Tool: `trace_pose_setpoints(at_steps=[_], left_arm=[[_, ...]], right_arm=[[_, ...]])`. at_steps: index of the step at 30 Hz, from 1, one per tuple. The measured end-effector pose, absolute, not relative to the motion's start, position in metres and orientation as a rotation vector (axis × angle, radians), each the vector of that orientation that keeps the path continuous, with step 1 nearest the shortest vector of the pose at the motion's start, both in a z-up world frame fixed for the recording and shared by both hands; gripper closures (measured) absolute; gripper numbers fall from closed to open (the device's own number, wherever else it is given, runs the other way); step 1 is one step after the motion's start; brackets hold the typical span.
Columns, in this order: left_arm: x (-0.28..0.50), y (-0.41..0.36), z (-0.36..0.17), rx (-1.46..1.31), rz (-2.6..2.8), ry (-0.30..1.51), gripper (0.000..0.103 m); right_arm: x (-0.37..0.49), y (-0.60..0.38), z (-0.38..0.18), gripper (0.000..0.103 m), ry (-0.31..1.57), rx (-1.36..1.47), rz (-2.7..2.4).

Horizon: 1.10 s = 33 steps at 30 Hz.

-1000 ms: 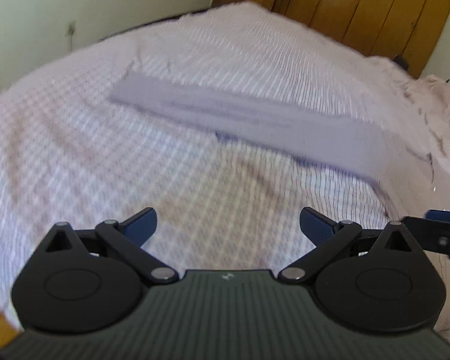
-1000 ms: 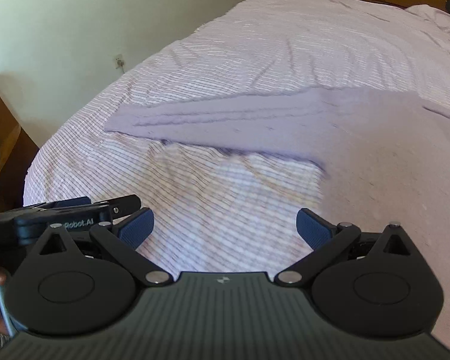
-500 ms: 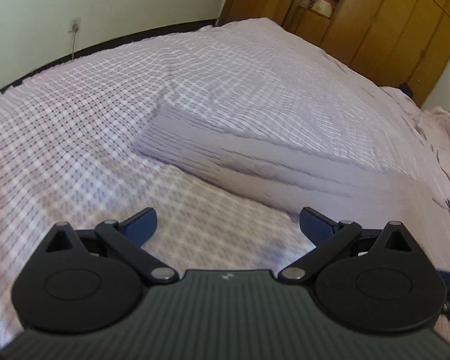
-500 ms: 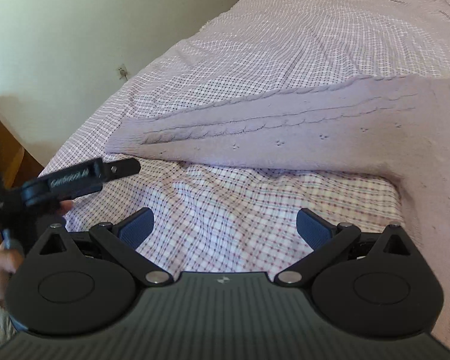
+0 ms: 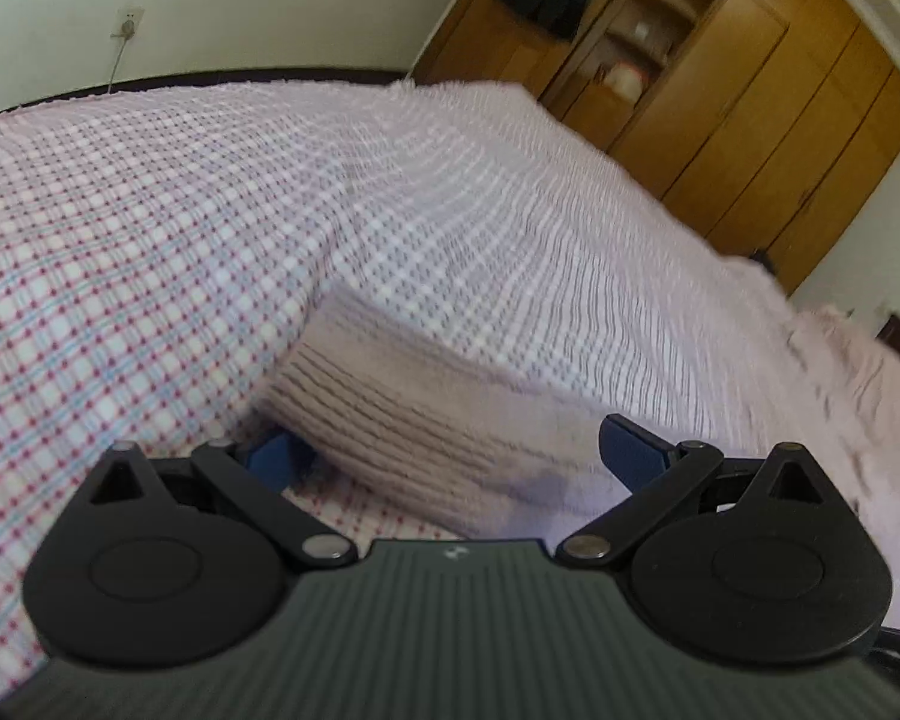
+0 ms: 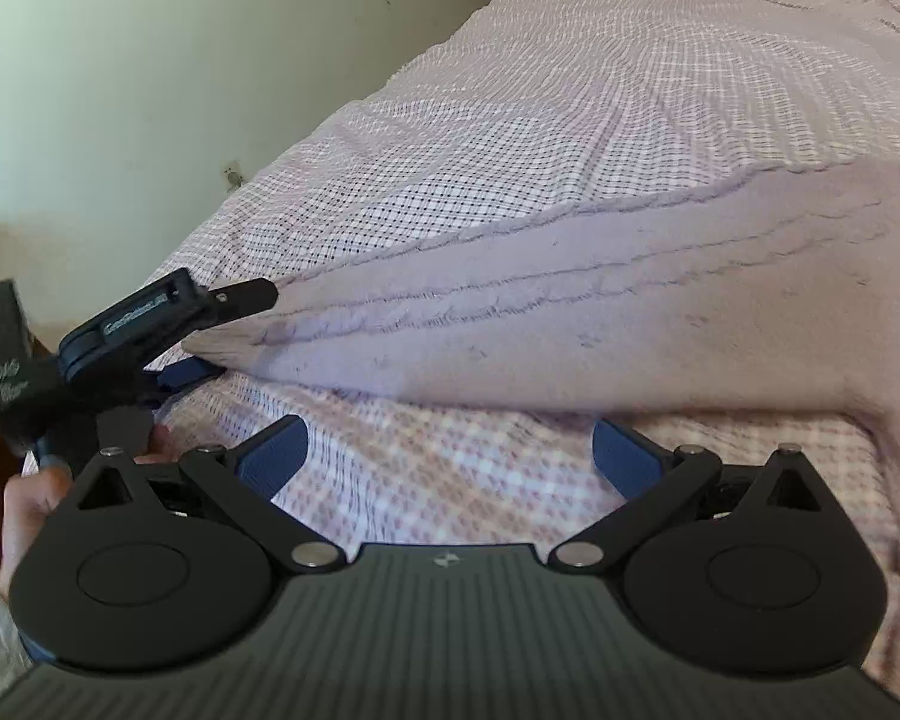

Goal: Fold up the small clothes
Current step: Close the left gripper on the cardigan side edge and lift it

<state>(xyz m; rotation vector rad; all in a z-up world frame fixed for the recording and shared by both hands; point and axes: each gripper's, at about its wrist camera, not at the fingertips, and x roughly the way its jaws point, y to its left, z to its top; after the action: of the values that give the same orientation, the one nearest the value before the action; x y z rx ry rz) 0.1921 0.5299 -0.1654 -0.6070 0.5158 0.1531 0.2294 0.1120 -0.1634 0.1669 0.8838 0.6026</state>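
Left gripper (image 5: 453,450): jaws spread wide, the ribbed sleeve end lying in the gap between the blue pads; in the right wrist view one finger sits above the cuff and the other slides beneath it, not clamped.
Right gripper (image 6: 450,453): jaws wide apart, nothing between them, hovering over bare checked sheet just short of the garment's lower edge.
Sweater (image 6: 570,306): pale lilac cable knit, lying flat on the bed, its sleeve stretching out ahead of the right jaws toward the left gripper (image 6: 168,324).
Cuff (image 5: 384,420): ribbed, slightly blurred, between the left jaws.
Bed sheet (image 5: 150,228): pink and blue check, under everything.
Hand (image 6: 30,492): grips the left tool's handle.
Wardrobe (image 5: 750,90): wooden, far beyond the left jaws.
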Motion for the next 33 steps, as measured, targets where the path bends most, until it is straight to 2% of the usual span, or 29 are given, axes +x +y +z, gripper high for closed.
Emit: trace_pose_setpoints(at_steps=[7, 8, 10, 11, 12, 15, 21, 33], left_arm=[[0.187, 0.528, -0.169, -0.605, 0.165, 0.452, 0.001], [0.184, 0.529, -0.170, -0.616, 0.172, 0.439, 0.006], [0.171, 0.530, -0.168, -0.607, 0.231, 0.424, 0.028], [0.167, 0.528, -0.168, -0.600, 0.274, 0.421, 0.049], [0.162, 0.527, -0.168, -0.596, 0.314, 0.419, 0.066], [0.155, 0.527, -0.169, -0.625, 0.351, 0.403, 0.080], [0.153, 0.509, -0.154, -0.517, 0.395, 0.414, 0.087], [0.148, 0.456, -0.103, -0.385, 0.418, 0.446, 0.088]], right_arm=[[0.242, 0.150, -0.175, 0.000, 0.874, 0.242, 0.525], [0.235, 0.148, -0.179, 0.000, 0.850, 0.274, 0.514], [0.219, 0.143, -0.187, 0.000, 0.775, 0.313, 0.499], [0.212, 0.142, -0.190, 0.000, 0.739, 0.306, 0.501], [0.206, 0.143, -0.192, 0.000, 0.710, 0.277, 0.505], [0.202, 0.148, -0.189, 0.000, 0.685, 0.208, 0.505], [0.207, 0.148, -0.189, 0.000, 0.700, 0.186, 0.501], [0.212, 0.124, -0.162, 0.000, 0.664, 0.203, 0.495]])
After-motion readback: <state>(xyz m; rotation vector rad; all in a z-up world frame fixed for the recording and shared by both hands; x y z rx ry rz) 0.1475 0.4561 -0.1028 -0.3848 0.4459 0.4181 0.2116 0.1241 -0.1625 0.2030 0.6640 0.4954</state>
